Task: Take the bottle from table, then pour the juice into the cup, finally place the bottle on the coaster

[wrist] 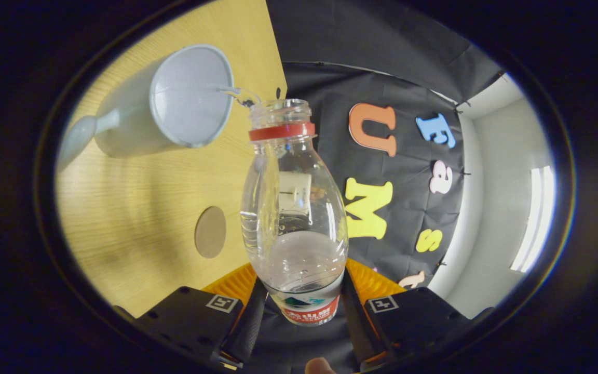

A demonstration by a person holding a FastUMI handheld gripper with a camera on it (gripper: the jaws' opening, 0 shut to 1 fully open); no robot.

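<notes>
Gripper view. My gripper (304,306) was clamped on the bottle (294,218), one finger pressed on each side of its labelled lower body. The bottle was uncapped, a red ring round its neck, and tipped over so that its mouth reached toward the cup (174,101).

Step in hand, as I judged it: the pour. A thin clear stream left the bottle's mouth and crossed to the rim of the cup. Liquid pooled in the bottle's lower part, near the fingers; a fair amount seemed left to pour, though the curved plastic made the level hard to read.

The cup, pale and with a handle on its far side from the bottle, stood on the wooden table (122,218). Its opening faced the bottle's mouth, the two near one another but apart.

The coaster (210,232), a flat brown disc, lay on the table beside the bottle's body and well apart from the cup. Nothing sat on it.

Next move, by my reckoning: bring the bottle upright without slackening the grip, carry it to the coaster, set its base flat there, then open. I saw nothing lying between bottle and coaster; the cup was the only thing near enough to knock on the swing back.

A fingertip (320,366) showed behind the gripper.
</notes>
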